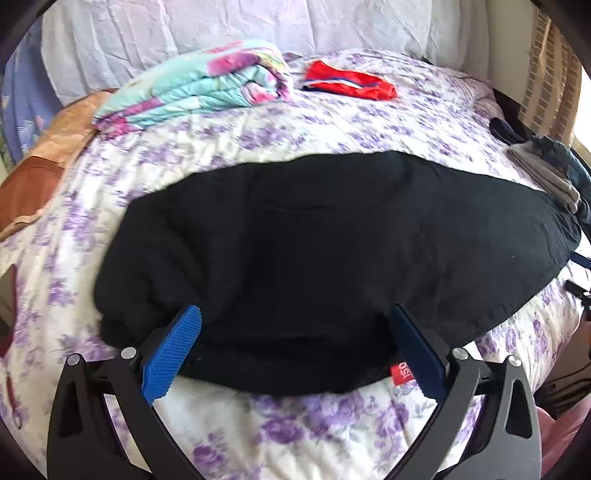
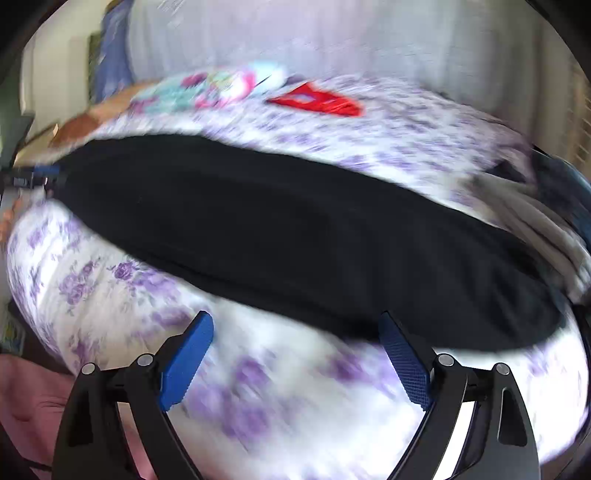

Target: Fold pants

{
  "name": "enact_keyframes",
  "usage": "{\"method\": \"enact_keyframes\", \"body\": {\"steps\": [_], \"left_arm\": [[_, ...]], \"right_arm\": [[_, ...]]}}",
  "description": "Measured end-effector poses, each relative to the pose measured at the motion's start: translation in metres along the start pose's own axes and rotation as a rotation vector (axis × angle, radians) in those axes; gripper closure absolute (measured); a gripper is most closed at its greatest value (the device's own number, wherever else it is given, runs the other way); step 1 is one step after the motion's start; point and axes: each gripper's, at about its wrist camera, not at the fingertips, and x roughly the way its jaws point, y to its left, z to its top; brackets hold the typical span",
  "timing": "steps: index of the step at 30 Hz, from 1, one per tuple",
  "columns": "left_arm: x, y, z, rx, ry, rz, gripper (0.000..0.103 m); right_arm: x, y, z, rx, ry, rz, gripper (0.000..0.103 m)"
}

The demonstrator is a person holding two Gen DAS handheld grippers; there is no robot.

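Black pants [image 1: 314, 236] lying crosswise on bed [image 1: 332, 424]; left gripper [image 1: 295, 321] nearer, spread wide over waistband; right gripper [image 2: 297, 332] spread, beside hem.

Black pants [image 1: 314, 240] spread flat across floral bedspread [image 1: 295, 125]

A bedroom in a home. A bed [image 1: 332, 122] takes up most of the left wrist view, covered with a white sheet printed with purple flowers. A folded flowered quilt [image 1: 192, 88] lies near its far edge beside a red garment [image 1: 347, 83]. More clothes [image 1: 546, 173] are piled at the right side, and a pale wrinkled curtain [image 1: 258, 26] hangs behind.
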Motion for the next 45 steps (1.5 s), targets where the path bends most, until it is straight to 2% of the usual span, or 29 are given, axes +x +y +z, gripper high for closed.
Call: {"method": "enact_keyframes", "body": {"steps": [2, 5, 8, 10, 11, 13, 14, 15, 19, 20, 22, 25, 27, 28, 30, 31, 32, 34, 37, 39, 41, 43, 45], "left_arm": [[-0.006, -0.008, 0.006, 0.019, -0.022, 0.008, 0.004], [-0.014, -0.039, 0.022, 0.075, -0.091, -0.078, 0.004], [-0.011, -0.074, 0.039, 0.121, -0.157, -0.159, 0.004], [0.004, -0.102, 0.048, 0.123, -0.144, -0.213, 0.004], [0.013, -0.113, 0.049, 0.129, -0.123, -0.221, 0.004], [0.039, -0.135, 0.041, 0.180, -0.031, -0.200, 0.004], [0.048, -0.140, 0.034, 0.205, 0.010, -0.181, 0.004], [0.058, -0.145, 0.021, 0.253, 0.050, -0.148, 0.004], [0.026, -0.145, 0.009, 0.356, 0.005, -0.147, 0.004], [0.021, -0.140, 0.010, 0.358, -0.009, -0.140, 0.004], [0.013, -0.119, 0.019, 0.322, -0.032, -0.089, 0.004], [0.019, -0.077, 0.035, 0.221, -0.041, 0.032, 0.004], [0.036, -0.035, 0.045, 0.094, 0.008, 0.097, 0.004], [0.047, -0.015, 0.046, 0.023, 0.055, 0.095, 0.004], [0.052, 0.030, 0.041, -0.169, 0.098, -0.069, 0.004], [0.046, 0.039, 0.038, -0.198, 0.086, -0.087, 0.006], [0.040, 0.040, 0.038, -0.188, 0.081, -0.086, 0.007], [0.025, 0.036, 0.036, -0.125, 0.068, 0.031, 0.006], [0.014, 0.031, 0.042, -0.113, 0.049, 0.049, 0.006], [0.009, 0.019, 0.053, -0.102, 0.007, 0.049, 0.006], [0.006, 0.005, 0.059, -0.085, -0.032, -0.005, 0.005], [0.006, -0.021, 0.065, -0.075, -0.065, -0.100, 0.005], [0.014, -0.052, 0.070, -0.059, -0.077, -0.198, 0.005]], "right_arm": [[-0.017, -0.013, -0.001, 0.067, -0.061, -0.015, 0.012], [-0.027, -0.025, 0.007, 0.159, -0.181, -0.018, 0.012], [-0.009, -0.023, 0.026, 0.208, -0.232, -0.016, 0.013], [0.015, -0.016, 0.034, 0.199, -0.202, -0.050, 0.013], [0.026, -0.013, 0.034, 0.178, -0.154, -0.069, 0.013], [0.056, -0.003, 0.021, 0.093, 0.006, -0.105, 0.013], [0.058, -0.002, 0.016, 0.078, -0.003, -0.106, 0.013], [0.049, -0.005, 0.009, 0.091, -0.047, -0.090, 0.012], [0.038, -0.028, -0.005, 0.206, -0.077, 0.039, 0.011], [0.040, -0.027, -0.005, 0.212, -0.080, 0.037, 0.010], [0.044, -0.018, -0.001, 0.179, -0.071, -0.006, 0.006], [0.046, -0.008, 0.002, 0.128, -0.065, -0.056, 0.005], [0.048, -0.013, 0.004, 0.154, -0.064, -0.034, 0.005], [0.047, -0.014, 0.003, 0.163, -0.065, -0.026, 0.005], [0.047, -0.015, 0.002, 0.162, -0.066, -0.029, 0.005], [0.047, -0.014, 0.002, 0.157, -0.067, -0.036, 0.005], [0.047, -0.013, 0.002, 0.153, -0.068, -0.042, 0.005], [0.047, -0.013, 0.002, 0.154, -0.068, -0.040, 0.004], [0.048, -0.013, 0.001, 0.160, -0.067, -0.030, 0.004], [0.048, -0.013, 0.002, 0.162, -0.067, -0.031, 0.004], [0.044, -0.014, 0.003, 0.172, -0.075, -0.033, 0.004], [0.035, -0.018, 0.005, 0.194, -0.101, -0.031, 0.004], [0.015, -0.031, 0.006, 0.247, -0.170, -0.042, 0.004]]}}
